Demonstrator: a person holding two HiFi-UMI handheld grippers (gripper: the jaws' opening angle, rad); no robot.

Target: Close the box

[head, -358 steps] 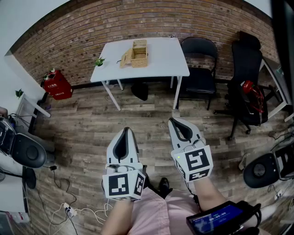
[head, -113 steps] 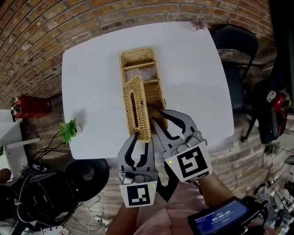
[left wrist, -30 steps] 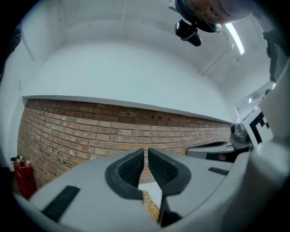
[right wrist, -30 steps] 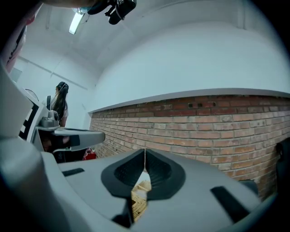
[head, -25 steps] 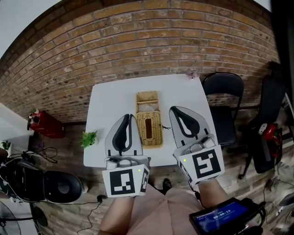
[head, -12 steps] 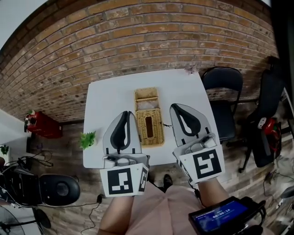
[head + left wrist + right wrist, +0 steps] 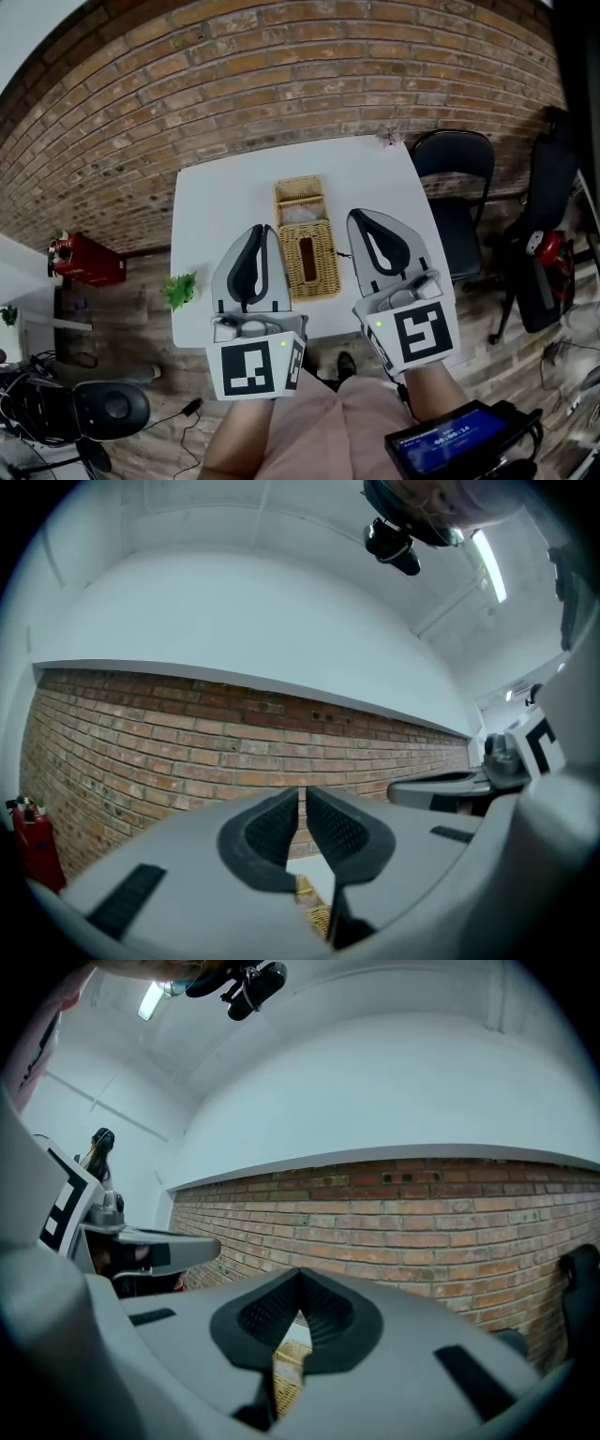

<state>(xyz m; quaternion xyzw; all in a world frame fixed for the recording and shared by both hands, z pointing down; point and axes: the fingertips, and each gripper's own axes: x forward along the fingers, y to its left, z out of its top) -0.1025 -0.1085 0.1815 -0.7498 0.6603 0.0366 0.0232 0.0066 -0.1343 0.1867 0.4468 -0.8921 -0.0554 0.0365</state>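
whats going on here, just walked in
A person stands back from a white table with a two-jaw gripper in each hand, both held level and touching nothing. The left gripper has its jaws a thin slit apart, the right gripper is shut, and both are empty. On the table sits a wicker box. Its slotted lid lies flat over the near part, while the far part looks uncovered.

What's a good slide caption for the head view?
Left claw and right claw flank a wicker box, lid down, on a white table by a brick wall.
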